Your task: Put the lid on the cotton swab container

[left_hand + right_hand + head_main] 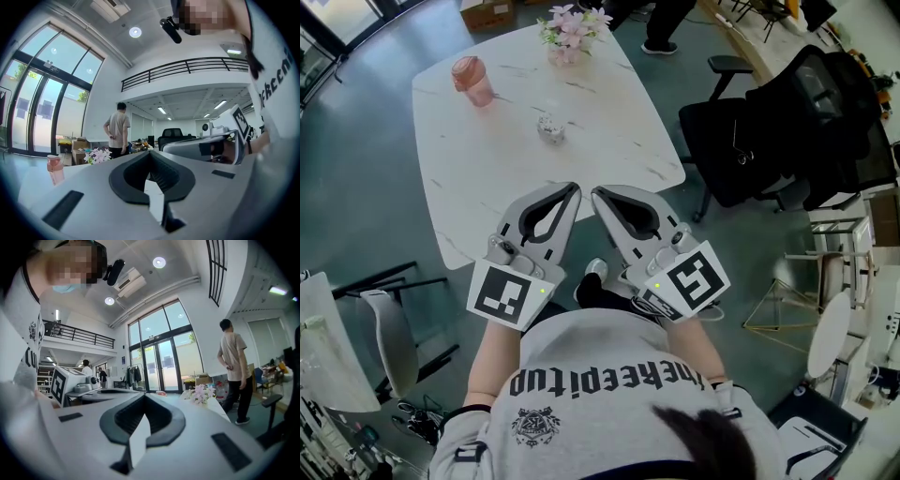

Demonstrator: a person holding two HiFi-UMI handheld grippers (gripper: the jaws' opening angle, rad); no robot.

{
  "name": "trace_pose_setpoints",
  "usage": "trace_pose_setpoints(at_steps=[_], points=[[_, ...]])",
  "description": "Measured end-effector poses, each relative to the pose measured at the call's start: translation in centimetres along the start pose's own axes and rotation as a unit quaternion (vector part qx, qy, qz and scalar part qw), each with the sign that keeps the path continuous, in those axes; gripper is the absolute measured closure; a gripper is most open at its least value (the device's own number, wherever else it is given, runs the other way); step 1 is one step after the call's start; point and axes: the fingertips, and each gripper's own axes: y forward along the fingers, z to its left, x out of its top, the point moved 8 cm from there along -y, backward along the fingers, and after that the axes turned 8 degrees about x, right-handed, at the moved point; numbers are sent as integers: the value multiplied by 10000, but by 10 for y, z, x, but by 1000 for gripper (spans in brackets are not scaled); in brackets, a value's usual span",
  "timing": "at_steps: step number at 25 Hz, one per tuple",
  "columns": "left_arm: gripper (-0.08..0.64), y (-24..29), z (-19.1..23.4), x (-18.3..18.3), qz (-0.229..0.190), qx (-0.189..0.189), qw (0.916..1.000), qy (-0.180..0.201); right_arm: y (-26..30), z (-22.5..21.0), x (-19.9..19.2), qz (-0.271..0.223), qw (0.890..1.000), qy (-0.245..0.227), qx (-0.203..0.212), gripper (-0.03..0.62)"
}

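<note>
A small clear cotton swab container [550,128] stands near the middle of the white marble table [487,187]; I cannot make out a separate lid. My left gripper [575,187] and right gripper [596,192] are side by side over the table's near edge. Both point level toward the container and stay well short of it. Both are shut with nothing between their pads. The left gripper view shows its own closed tips [149,152] and the right gripper [206,145] beside it. The right gripper view shows its closed tips [144,394]. The container is hidden in both gripper views.
A pink bottle [472,81] stands at the table's far left and a bunch of pink flowers [572,31] at its far edge. A black office chair [787,122] is to the right, a white chair [389,337] at the left. A person [234,366] stands beyond the table.
</note>
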Motion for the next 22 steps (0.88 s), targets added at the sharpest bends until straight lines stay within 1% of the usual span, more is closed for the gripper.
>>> trace_pose_setpoints(at_steps=[7,11,17,22], points=[[545,13,-18,-5,-28,235,9997,-28,-12,-19,-4,-16,9997,22,250,581],[545,13,-23,-7,47,330,9994,-14,-13,-22,-7,-26,9993,82,368,581],[545,7,-11,-11,150,585,9982,-30,-3,-24,-11,24,9985,158,523,581],[545,5,3,-10,155,605,9980,-53,11,-23,-8,29,9985,144,533,581]])
